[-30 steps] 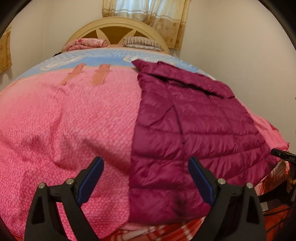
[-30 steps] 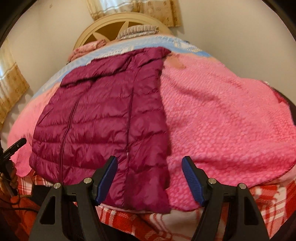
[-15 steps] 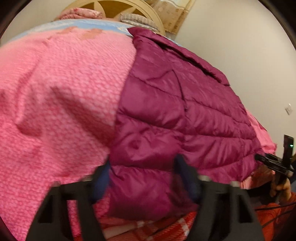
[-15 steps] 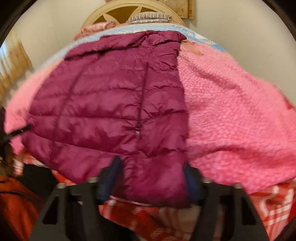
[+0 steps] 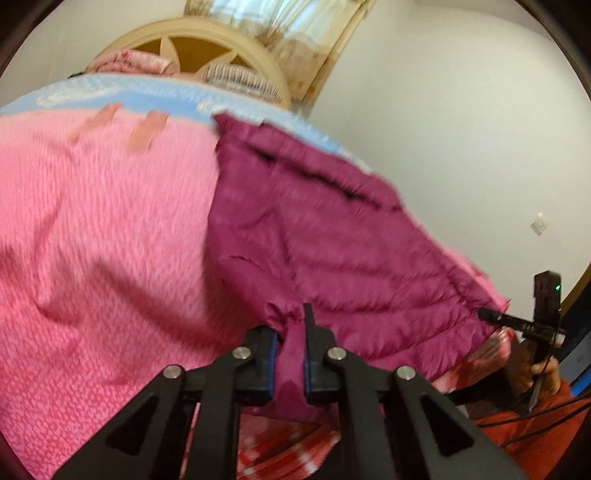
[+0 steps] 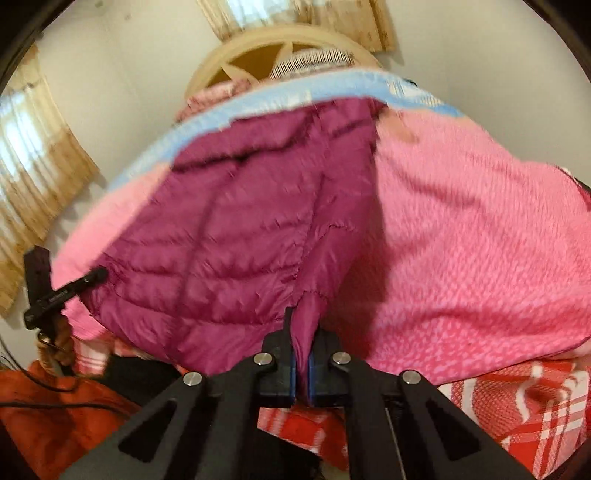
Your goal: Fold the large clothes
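Left wrist view first: we see our left gripper [image 5: 288, 354] with its jaws clamped on a bunched fold at the near hem of the magenta quilted jacket [image 5: 332, 251]. Beyond that pinch the jacket spreads flat over the pink blanket [image 5: 96, 236] covering the bed, its collar end reaching toward the blue sheet [image 5: 147, 96] nearer the headboard. Below the jacket's hem a red plaid cloth [image 5: 288, 443] hangs at the bed's edge. At the jacket's other near corner we can make out the right gripper [image 5: 517, 325], seen from the side and blurred, at the hem. Past the blue sheet stands the rounded wooden headboard [image 5: 258, 55] with pillows against it, and curtains [image 5: 280, 22] hang behind it.

From the right wrist view, we see our right gripper [image 6: 302, 354] with its jaws shut tight on a narrow pleat of the jacket [image 6: 236, 236] hem, the fabric drawn up taut from the pinch. The pink blanket [image 6: 480, 236] lies beside the jacket on the bed, and the plaid cloth [image 6: 517, 406] shows below it. At the jacket's far corner the left gripper [image 6: 74, 284] touches the hem. Farther off sit the headboard [image 6: 258, 55] and a curtain [image 6: 33, 177] on the side wall.
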`<state>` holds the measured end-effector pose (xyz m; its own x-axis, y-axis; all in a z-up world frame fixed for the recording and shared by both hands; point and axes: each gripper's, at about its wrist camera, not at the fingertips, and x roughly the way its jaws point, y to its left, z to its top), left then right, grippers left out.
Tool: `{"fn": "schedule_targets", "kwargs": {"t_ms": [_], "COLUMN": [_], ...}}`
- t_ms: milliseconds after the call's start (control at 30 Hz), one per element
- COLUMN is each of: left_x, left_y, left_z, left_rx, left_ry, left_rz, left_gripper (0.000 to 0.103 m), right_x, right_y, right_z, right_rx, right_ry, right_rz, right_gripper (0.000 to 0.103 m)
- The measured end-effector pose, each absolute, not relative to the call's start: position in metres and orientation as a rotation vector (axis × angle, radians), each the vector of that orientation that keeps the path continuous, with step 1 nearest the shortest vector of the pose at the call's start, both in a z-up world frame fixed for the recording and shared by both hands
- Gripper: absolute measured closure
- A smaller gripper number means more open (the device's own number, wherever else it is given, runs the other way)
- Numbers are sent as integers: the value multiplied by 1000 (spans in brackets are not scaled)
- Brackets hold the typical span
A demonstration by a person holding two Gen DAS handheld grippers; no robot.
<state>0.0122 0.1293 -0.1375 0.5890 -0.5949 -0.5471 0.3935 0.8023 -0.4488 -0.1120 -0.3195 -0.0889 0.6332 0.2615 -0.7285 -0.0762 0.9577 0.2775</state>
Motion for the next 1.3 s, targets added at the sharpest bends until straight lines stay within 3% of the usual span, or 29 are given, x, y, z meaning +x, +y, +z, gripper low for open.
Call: {"fn": "schedule_targets", "kwargs": {"t_ms": [467,733,1067,1233,1300], "left_x": [54,123,250,298,313], "left_y": [129,120,93,83,86], "left_z": [-40,-41,-63,-80,-84], "left_rx": [-220,-259,-284,-254,-272], "left_ry": [578,606,797,878,917], "left_rz": [-521,-453,-335,-288,-298], "left_gripper": [92,92,91,84,68], "right_x": [-75,-16,120,180,199], "right_y": [-340,-358,-380,-392,-398], "right_z": [1,15,-16,-46,-58], "right_rx": [329,414,545,595,631], "right_ry": [607,576,740,792,815], "right_rz": [246,206,145,104,90], "right_gripper": [100,100,100,99,98]}}
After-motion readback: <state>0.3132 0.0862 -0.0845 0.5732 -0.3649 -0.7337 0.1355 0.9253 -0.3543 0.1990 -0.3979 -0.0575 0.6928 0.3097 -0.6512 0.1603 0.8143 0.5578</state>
